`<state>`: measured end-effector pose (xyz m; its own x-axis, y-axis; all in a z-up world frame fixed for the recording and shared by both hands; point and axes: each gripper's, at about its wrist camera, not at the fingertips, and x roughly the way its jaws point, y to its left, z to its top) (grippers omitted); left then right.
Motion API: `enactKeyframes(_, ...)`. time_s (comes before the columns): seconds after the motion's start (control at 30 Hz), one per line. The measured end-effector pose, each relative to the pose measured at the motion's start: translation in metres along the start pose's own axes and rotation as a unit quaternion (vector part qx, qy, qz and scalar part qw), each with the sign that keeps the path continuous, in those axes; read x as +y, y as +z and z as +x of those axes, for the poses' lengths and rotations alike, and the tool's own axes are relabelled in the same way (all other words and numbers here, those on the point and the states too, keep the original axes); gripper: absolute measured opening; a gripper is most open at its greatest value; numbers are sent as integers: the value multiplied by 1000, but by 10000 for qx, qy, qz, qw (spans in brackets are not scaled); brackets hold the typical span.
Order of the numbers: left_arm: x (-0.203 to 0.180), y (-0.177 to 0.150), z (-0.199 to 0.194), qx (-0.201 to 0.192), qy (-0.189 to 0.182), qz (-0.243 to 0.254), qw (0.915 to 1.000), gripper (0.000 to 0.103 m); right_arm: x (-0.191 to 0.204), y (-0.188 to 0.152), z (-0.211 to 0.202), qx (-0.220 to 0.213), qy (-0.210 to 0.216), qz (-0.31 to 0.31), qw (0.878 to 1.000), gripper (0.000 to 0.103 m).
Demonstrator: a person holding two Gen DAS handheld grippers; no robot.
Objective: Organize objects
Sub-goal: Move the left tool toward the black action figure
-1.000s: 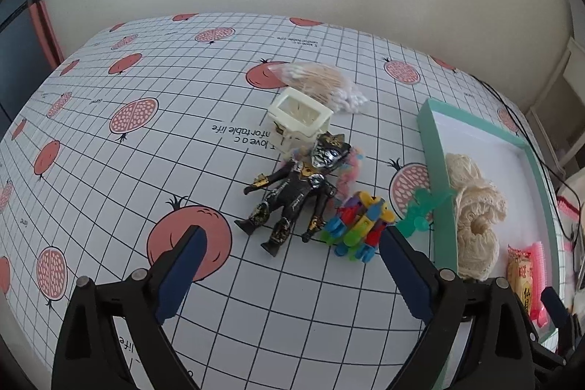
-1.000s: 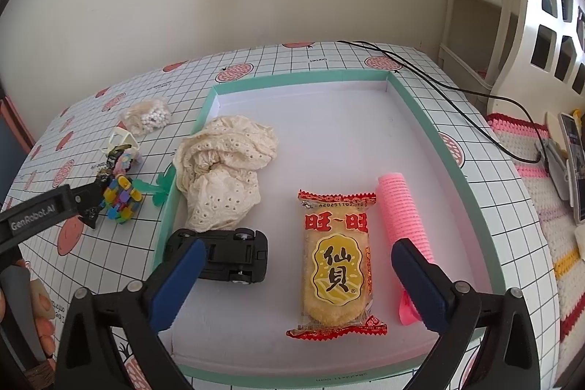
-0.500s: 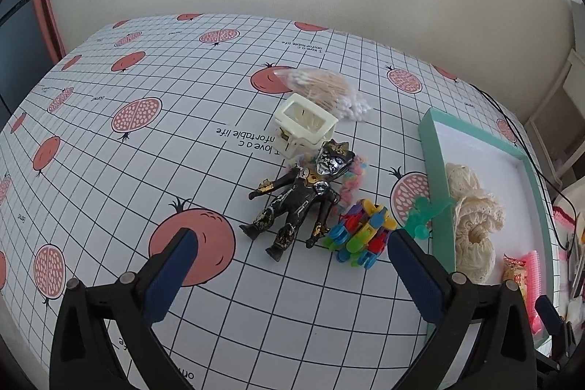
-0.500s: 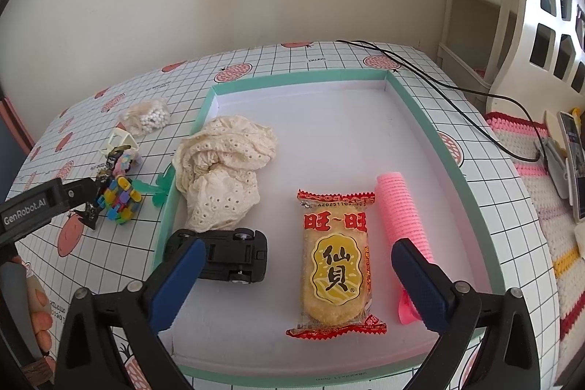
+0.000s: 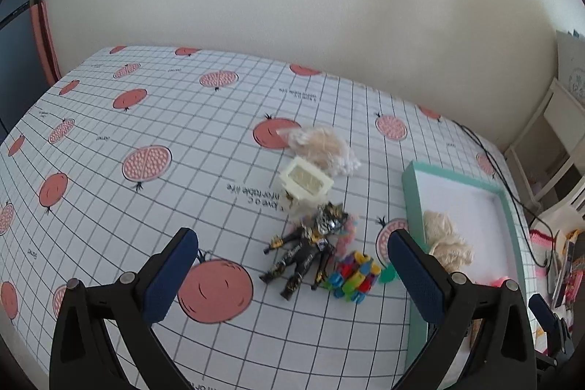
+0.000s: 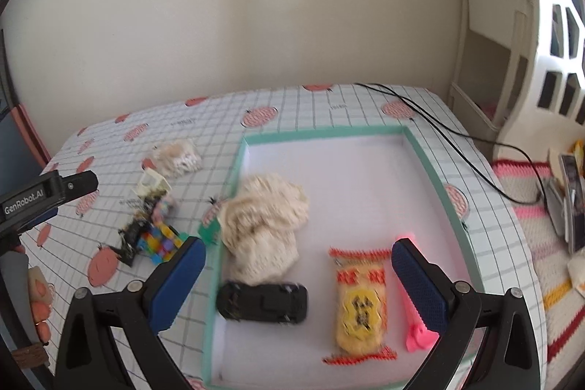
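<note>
Counter [image 5: 182, 134]: white, black grid, red pomegranates. Tray [image 6: 435, 167]: mint rim, white floor. Between the right claw's [image 6: 294, 284] blue pads [image 6: 420, 287]: black toy car [image 6: 263, 301], yellow-red snack packet [image 6: 361, 304]; cream lace cloth [image 6: 263, 218] beyond.

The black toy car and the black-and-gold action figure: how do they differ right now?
The black toy car lies inside the teal-rimmed tray, beside the cream lace cloth; the black-and-gold action figure lies outside it on the grid-patterned tablecloth. The car is a plain, compact block; the figure is limbed and sprawled, with gold and silver accents. Both are mainly black toys, and neither is held.
</note>
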<state>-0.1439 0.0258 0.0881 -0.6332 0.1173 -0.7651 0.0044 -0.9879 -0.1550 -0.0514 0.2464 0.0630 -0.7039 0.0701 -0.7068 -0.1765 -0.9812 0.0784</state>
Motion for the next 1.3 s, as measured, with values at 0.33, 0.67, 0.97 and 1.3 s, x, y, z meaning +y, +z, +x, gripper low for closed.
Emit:
enactKeyframes(0.33,40,25,5,-102,-141,-310,9994,103,48,18,22,42,414,-413,9983,103)
enactKeyframes(0.67,93,34,8,-247,200,-682,9972,103,89,12,37,126,924,-805,9924,103)
enactKeyframes(0.97,53,14,44,205,-58,-8,9998,103,71,8,47,149,878,-472,9949,102)
enactKeyframes(1.3,16,-6,79,587,-100,568,9966,103,53,10,53,227,696,-212,9971,102)
